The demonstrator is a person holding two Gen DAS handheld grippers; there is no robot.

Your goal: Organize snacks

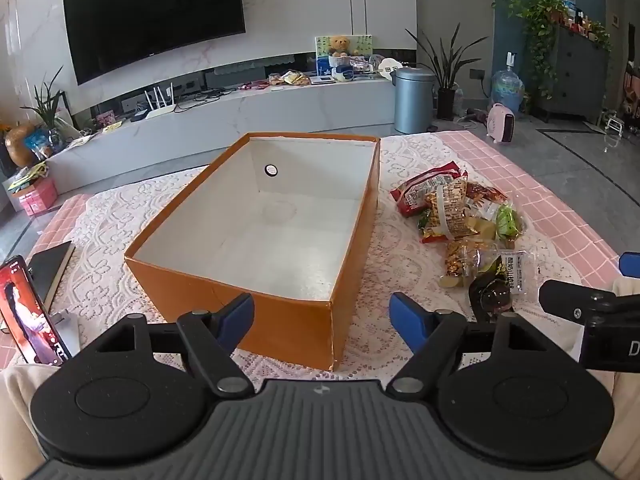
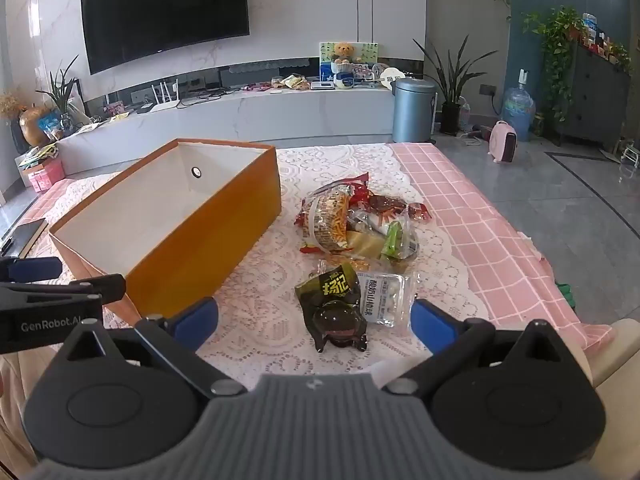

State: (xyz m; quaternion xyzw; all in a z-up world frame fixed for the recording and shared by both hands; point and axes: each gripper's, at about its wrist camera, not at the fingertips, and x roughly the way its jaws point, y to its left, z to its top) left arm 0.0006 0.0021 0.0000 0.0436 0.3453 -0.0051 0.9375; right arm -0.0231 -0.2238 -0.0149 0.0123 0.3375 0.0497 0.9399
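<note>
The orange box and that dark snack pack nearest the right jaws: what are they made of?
Orange rectangular box: looks like paper-covered cardboard, matte orange outside, plain white inside, with a creased near corner seam. Dark snack pack with yellow lettering: seemingly glossy plastic film, judging by its wrinkles and bright glints; the lower part looks clear, showing something brown inside.

Bright daylight, sharp focus, strong fisheye bending at edges.

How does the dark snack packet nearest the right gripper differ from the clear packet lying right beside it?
The dark snack packet is opaque black-green with yellow lettering and bulges over a lumpy content; the clear packet is see-through, flatter, with a white label and small white pieces inside. The dark one reaches nearer the camera. Both lie on the lace cloth, apart from the main pile, ungripped.
</note>
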